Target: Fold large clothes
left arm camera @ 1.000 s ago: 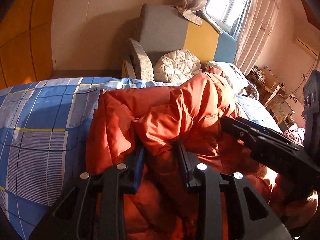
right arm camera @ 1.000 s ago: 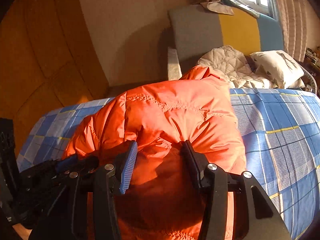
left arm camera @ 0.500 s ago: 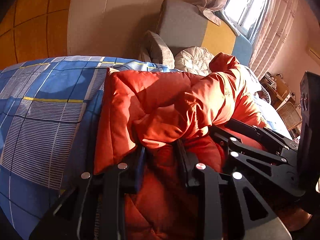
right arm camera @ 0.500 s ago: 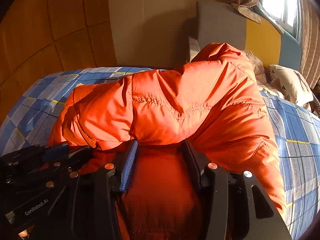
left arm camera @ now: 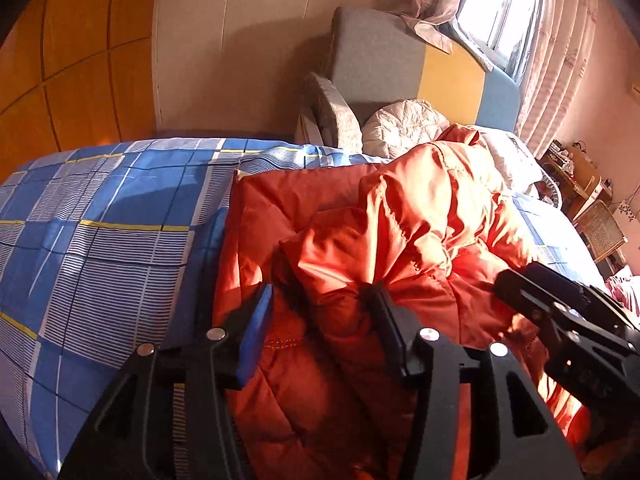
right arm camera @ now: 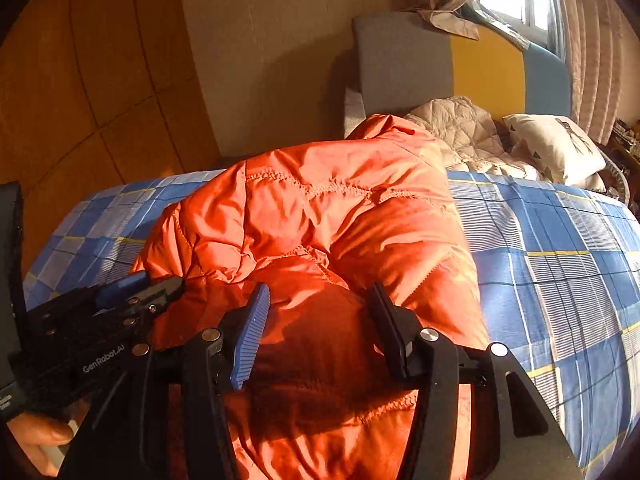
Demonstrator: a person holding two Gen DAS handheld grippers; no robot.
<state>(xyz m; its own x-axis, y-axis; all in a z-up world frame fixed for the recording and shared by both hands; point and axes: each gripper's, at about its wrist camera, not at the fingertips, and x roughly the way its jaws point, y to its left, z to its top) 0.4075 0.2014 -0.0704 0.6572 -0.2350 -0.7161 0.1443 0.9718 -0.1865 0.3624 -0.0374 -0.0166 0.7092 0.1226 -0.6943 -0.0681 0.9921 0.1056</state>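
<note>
A puffy orange down jacket (left arm camera: 400,232) lies bunched in a thick fold on the blue checked bed (left arm camera: 100,240). My left gripper (left arm camera: 320,320) straddles its near edge. Its jaws are opening, and the fabric sits loose between them with a dark gap beside the blue pad. In the right wrist view the jacket (right arm camera: 320,208) humps up ahead of my right gripper (right arm camera: 318,316). That gripper's jaws hold a thick wad of the quilted fabric, which touches both pads. Each gripper shows in the other's view: the right gripper (left arm camera: 516,284), the left gripper (right arm camera: 160,288).
A grey, yellow and blue headboard (left arm camera: 380,64) stands behind the bed, with a pale quilt (left arm camera: 404,124) and a printed pillow (right arm camera: 556,148) before it. Orange wooden panels (left arm camera: 72,60) line the left wall. A chair (left arm camera: 600,232) stands far right. A hand (right arm camera: 36,440) grips the left tool.
The jacket's raised hump has sunk lower onto the bed. My left jaws have spread much wider and the fabric between them has slackened. The right jaws stand slightly wider.
</note>
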